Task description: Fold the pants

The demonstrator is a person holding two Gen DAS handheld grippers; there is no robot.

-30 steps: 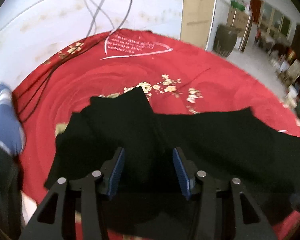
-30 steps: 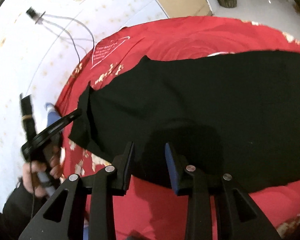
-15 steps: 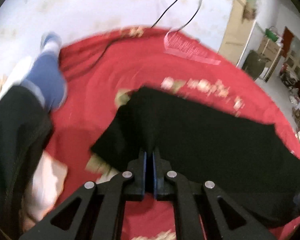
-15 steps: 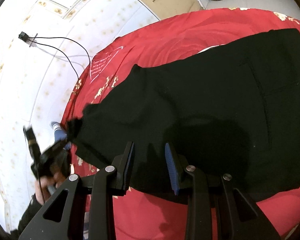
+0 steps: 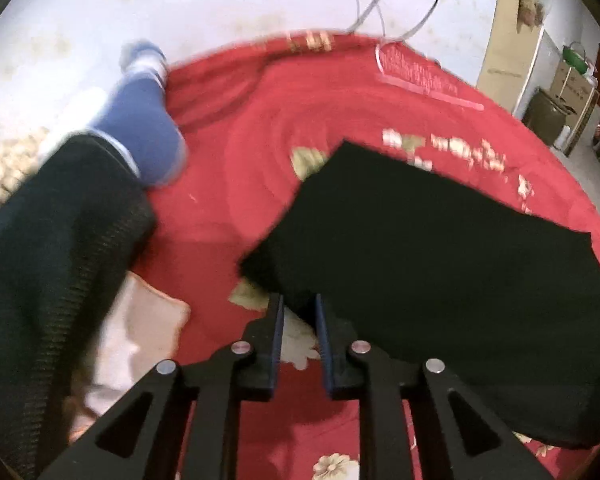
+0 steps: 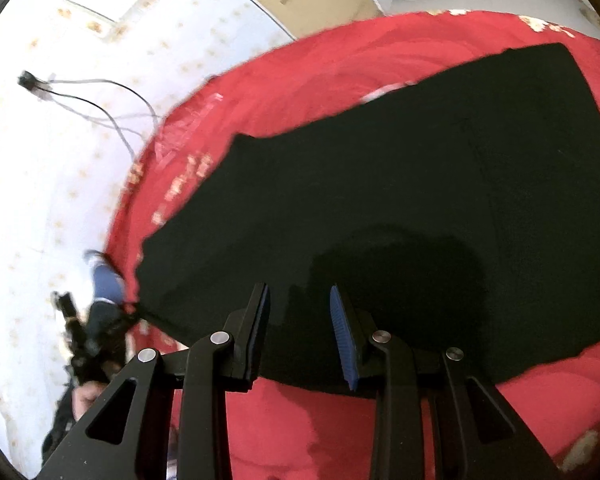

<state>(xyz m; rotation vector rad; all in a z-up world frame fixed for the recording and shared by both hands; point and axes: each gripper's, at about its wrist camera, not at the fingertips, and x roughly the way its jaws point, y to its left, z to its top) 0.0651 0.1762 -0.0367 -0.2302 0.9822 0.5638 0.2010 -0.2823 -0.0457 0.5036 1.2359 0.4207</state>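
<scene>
Where the black pants [image 5: 440, 248] lie spread on the red cloth [image 5: 284, 128], the left gripper [image 5: 299, 312] sits at their near corner; its fingers stand a narrow gap apart, and a lip of black fabric reaches between the tips, though I cannot tell whether the pads actually pinch it; the cloth's pale flower print shows beneath and between the fingers; to the left of this view a leg in dark trousers [image 5: 48, 272] with a blue sock [image 5: 144, 120] rests at the cloth's edge, and thin cables [image 5: 384, 0] trail over the white floor beyond.

Seen from the right wrist, the pants [image 6: 400, 200] stretch as one broad dark sheet across the red cloth [image 6: 320, 68], their far end toward the upper right; the right gripper [image 6: 299, 312] hovers over their near edge with its fingers parted and nothing between them; its shadow falls on the fabric just ahead; at lower left the other handset [image 6: 80, 340] appears blurred, beside the pants' left corner.
</scene>
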